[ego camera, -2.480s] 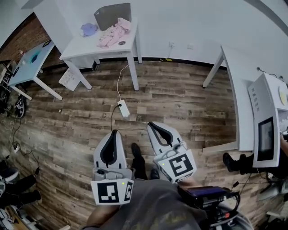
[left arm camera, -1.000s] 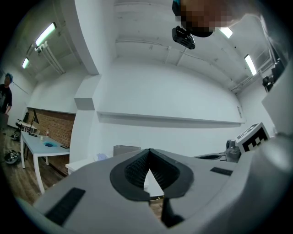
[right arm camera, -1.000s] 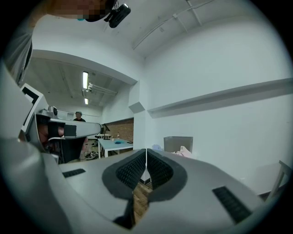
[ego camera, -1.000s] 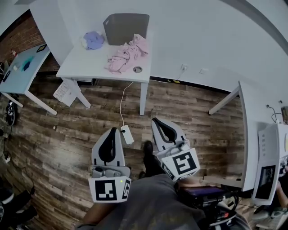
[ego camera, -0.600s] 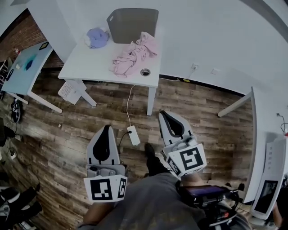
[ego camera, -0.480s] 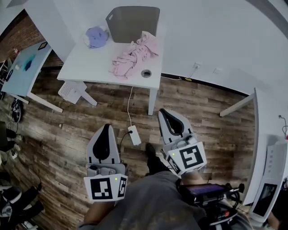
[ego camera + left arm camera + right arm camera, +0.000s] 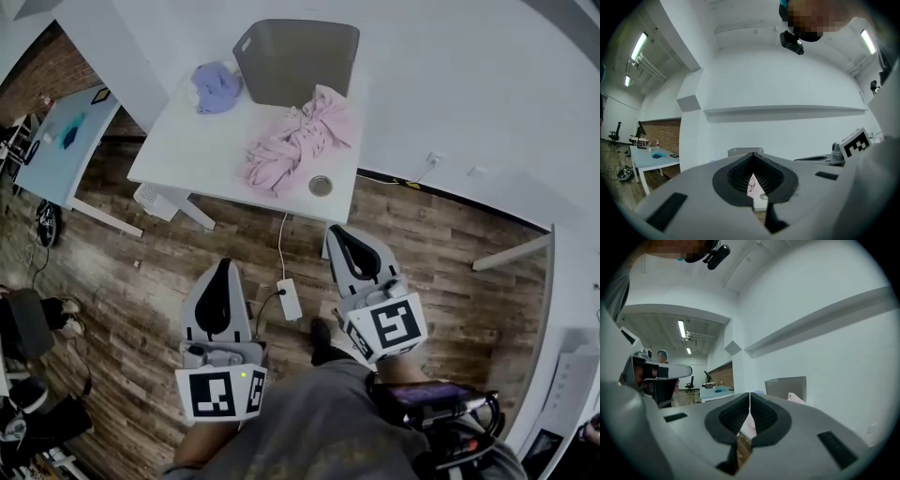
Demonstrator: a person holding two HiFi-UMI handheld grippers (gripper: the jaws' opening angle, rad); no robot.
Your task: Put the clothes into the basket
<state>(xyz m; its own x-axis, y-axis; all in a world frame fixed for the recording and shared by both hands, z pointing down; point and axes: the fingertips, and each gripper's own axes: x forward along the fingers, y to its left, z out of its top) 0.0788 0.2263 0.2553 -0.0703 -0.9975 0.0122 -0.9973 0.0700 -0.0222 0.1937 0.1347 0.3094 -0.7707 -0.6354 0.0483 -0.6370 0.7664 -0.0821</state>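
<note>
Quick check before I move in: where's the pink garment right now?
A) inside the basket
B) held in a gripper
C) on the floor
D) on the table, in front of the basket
D: the pink garment lies in a heap on the table, just in front of the basket, not inside it.

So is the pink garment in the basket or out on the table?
Out. The pink garment lies crumpled on the white table, just in front of the grey basket.
</note>
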